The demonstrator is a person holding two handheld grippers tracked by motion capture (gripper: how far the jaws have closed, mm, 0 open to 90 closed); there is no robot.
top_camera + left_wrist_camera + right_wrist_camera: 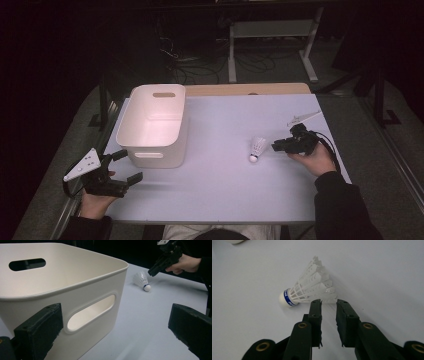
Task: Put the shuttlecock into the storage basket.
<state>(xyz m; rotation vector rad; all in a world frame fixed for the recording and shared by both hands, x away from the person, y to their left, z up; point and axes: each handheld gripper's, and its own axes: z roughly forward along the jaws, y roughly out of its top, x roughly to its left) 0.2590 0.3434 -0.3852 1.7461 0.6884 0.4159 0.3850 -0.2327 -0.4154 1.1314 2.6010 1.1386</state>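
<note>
Shuttlecock (308, 291) lies on its side on the desk (220, 190), well right of the white bin (155, 125). Right tongs (329, 302) at its feather skirt, jaws narrow with a small gap, nothing pinched. Bin interior looks bare. Left tongs (127, 167) wide apart just beside the bin's near wall, holding nothing.

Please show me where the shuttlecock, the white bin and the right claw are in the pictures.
shuttlecock (312, 287): right gripper view, on its white feather skirt.
white bin (150, 155): high view, on its near wall by the handle slot.
right claw (274, 147): high view, between its fingertips.
</note>
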